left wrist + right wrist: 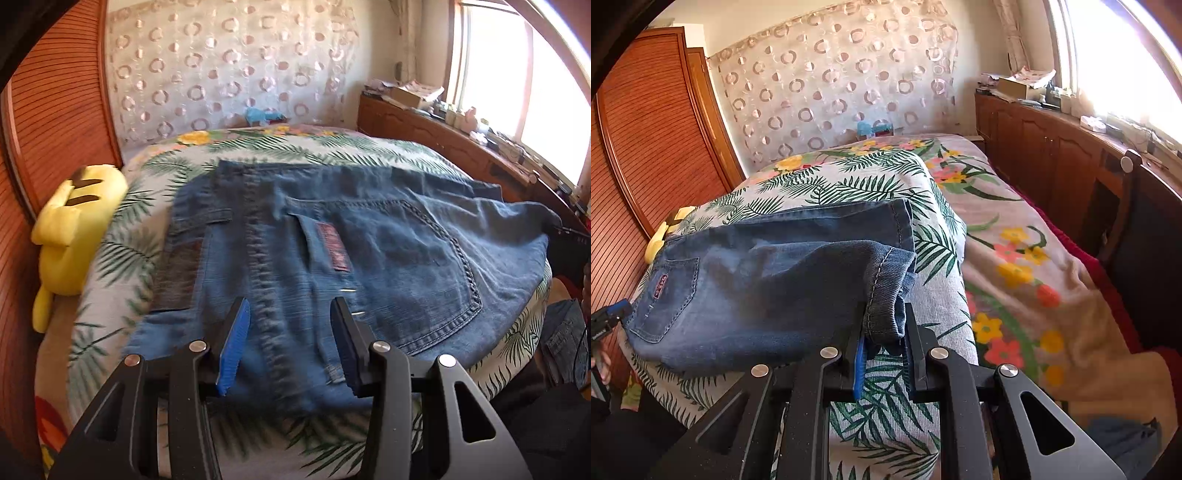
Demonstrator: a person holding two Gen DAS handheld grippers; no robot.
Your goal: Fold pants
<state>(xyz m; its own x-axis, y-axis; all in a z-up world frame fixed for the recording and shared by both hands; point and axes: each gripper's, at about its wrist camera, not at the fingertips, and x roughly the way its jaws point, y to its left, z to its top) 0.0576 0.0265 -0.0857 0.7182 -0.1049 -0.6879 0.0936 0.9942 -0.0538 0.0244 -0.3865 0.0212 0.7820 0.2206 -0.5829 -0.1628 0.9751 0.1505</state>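
While right gripper (882, 325) pinches jeans (768, 280) hem at bed (886, 184) edge, left gripper (290, 310) parted, empty above waistband.

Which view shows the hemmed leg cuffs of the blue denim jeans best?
The right wrist view: the hemmed leg cuffs of the blue denim jeans sit close up, pinched in the right gripper. The left wrist view shows mainly the waist and back pocket; the cuffs are not discernible there.
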